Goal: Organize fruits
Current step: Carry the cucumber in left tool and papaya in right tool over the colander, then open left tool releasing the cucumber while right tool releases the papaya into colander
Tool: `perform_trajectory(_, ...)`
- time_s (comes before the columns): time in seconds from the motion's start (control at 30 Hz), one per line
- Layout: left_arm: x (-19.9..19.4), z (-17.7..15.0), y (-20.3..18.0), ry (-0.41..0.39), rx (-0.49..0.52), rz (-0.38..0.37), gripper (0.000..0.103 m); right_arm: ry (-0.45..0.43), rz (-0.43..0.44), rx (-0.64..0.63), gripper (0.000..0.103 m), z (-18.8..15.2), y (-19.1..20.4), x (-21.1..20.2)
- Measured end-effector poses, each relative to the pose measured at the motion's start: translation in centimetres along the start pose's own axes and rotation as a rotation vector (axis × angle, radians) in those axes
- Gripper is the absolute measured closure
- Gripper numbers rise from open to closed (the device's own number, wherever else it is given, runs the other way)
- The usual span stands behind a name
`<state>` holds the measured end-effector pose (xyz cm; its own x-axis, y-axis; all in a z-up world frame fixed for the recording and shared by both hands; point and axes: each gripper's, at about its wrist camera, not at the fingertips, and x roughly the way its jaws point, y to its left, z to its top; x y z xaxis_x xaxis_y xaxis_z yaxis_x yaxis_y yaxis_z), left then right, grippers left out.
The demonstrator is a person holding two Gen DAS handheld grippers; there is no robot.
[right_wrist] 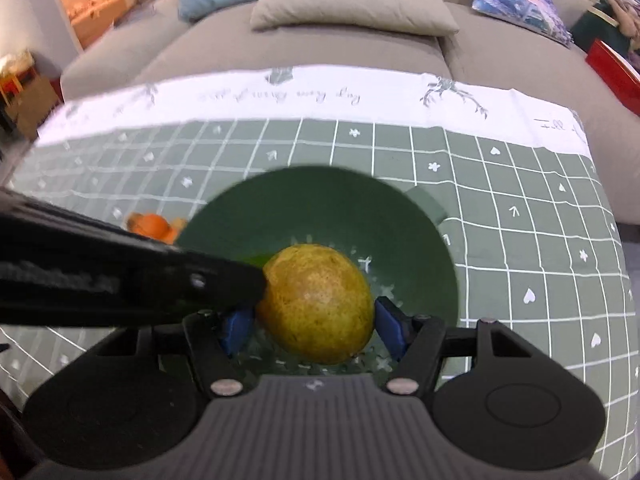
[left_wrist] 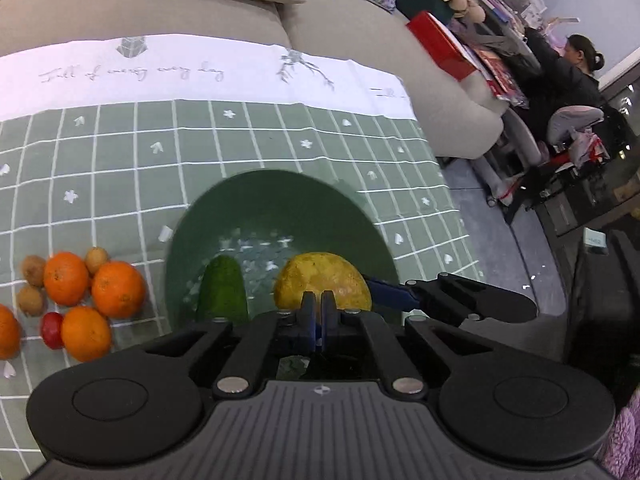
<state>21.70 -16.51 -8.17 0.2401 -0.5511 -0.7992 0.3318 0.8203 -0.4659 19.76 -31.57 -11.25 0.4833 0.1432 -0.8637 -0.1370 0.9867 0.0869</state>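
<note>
A yellow-green pear [right_wrist: 316,304] sits between the blue pads of my right gripper [right_wrist: 314,326], inside the dark green bowl [right_wrist: 320,196]. The pads close on both its sides. The pear also shows in the left wrist view [left_wrist: 324,280], with the right gripper's finger [left_wrist: 394,292] beside it. My left gripper [left_wrist: 318,312] is shut and empty at the bowl's [left_wrist: 280,196] near rim. A green fruit [left_wrist: 222,290] lies in the bowl on the left. Several oranges [left_wrist: 118,289], small brown fruits [left_wrist: 33,270] and a red fruit [left_wrist: 52,330] lie on the cloth to the left.
The green checked tablecloth [left_wrist: 120,168] covers the table. A beige sofa [left_wrist: 180,12] with cushions stands behind. To the right are a red box [left_wrist: 440,44], clutter and a seated person [left_wrist: 576,68]. The left gripper's body [right_wrist: 120,280] crosses the right wrist view.
</note>
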Motion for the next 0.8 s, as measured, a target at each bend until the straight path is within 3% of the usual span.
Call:
perform_trajectory(0.17, -1.9, -0.2, 1.7, -0.049, 0.003, 0.053, 0.098, 0.049, 0.004, 0.005, 0.041, -0.4, -0.5, 1.5)
perform_trajectory(0.27, -2.6, 0.1, 2.6, -0.061, -0.024, 0.07, 0.09, 0.074, 0.01, 0.007, 0.041, -0.6, -0.6, 2.4)
perform_trajectory(0.47, -3.0, 0.0, 3.4, -0.061, -0.035, 0.103, 0.084, 0.11, -0.016, -0.027, 0.041, -0.8, -0.4, 3.5)
perform_trajectory(0.8, -4.1, -1.4, 4.3, -0.046, -0.028, 0.167, 0.083, 0.123, -0.058, -0.054, 0.04, -0.6, 0.2, 3.5)
